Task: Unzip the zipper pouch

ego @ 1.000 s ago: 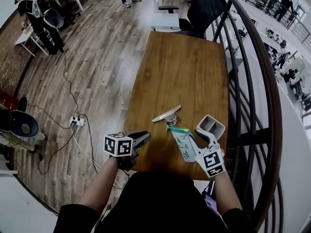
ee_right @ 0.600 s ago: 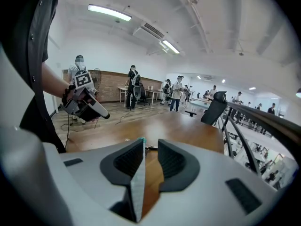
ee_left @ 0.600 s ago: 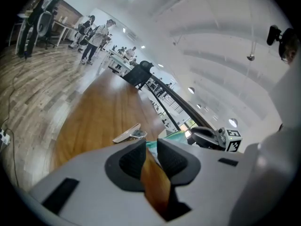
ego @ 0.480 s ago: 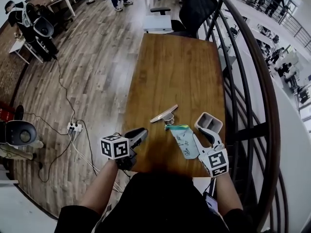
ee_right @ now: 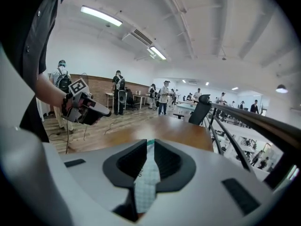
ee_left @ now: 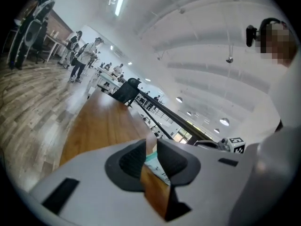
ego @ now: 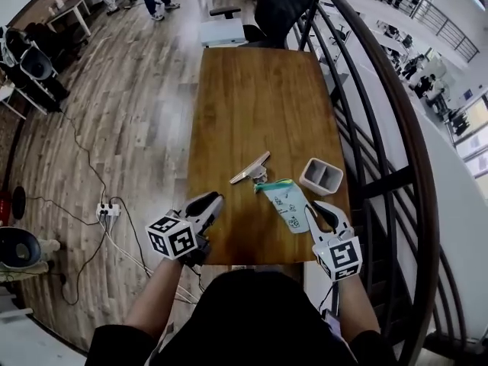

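The zipper pouch is white with a teal zipper edge and lies on the wooden table, near its front edge. My right gripper is at the pouch's near right end. In the right gripper view the pouch's checked fabric fills the narrow gap of that gripper; its jaws have just been closing on it. My left gripper hovers at the table's front left, apart from the pouch. Its jaws stand a little apart with nothing between them; the teal edge shows far beyond the gap.
A silver flat stand lies just behind the pouch. A pale two-compartment box sits at the right edge. A black railing runs along the table's right side. An office chair stands at the far end, and cables and a power strip lie on the floor at the left.
Both grippers have risen slightly and drawn a little nearer to me. The right gripper's hold on the pouch's near end has tightened. The head view has shifted forward over the table.
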A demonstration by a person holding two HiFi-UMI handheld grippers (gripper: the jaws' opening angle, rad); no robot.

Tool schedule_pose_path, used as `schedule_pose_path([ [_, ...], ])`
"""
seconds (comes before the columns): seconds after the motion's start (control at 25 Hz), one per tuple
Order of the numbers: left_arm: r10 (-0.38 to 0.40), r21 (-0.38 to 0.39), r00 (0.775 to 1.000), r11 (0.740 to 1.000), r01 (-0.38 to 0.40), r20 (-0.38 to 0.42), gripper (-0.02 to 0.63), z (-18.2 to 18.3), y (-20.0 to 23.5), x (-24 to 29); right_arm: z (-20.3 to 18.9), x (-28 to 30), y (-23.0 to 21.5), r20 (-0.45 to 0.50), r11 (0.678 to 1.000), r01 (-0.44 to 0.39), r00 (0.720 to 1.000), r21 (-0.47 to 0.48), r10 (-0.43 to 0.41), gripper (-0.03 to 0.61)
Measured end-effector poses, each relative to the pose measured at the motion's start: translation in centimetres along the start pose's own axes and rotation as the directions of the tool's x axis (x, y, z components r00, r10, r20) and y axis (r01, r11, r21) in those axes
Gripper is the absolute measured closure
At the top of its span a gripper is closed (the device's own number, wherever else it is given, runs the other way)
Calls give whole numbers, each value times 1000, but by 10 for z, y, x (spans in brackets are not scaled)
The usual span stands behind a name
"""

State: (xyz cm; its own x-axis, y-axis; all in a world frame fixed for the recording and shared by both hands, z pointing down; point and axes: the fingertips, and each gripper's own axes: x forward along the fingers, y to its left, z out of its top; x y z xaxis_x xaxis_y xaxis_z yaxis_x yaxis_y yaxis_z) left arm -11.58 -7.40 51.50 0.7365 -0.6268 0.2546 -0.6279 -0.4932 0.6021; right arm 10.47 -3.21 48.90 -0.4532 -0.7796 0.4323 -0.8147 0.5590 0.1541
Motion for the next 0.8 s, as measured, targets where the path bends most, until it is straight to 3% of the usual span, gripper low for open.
schedule_pose_path([
  [0.32,3,254,995,967,-29,102,584,23,-35,-15,24,-42,-9,150,991,40,987,131,-60,568],
  [0.48,59,362,978,923,-129,198,595,40,-62,-33,40,-66,-13,229,981,11,972,192,-56,583],
  [0.64,99,403,946,887,-224,308,595,49,-96,-53,53,-99,-11,290,979,-36,957,200,-24,586],
  [0.8,105,412,921,872,-266,374,597,47,-124,-66,53,-115,-10,312,983,-60,950,175,3,586],
])
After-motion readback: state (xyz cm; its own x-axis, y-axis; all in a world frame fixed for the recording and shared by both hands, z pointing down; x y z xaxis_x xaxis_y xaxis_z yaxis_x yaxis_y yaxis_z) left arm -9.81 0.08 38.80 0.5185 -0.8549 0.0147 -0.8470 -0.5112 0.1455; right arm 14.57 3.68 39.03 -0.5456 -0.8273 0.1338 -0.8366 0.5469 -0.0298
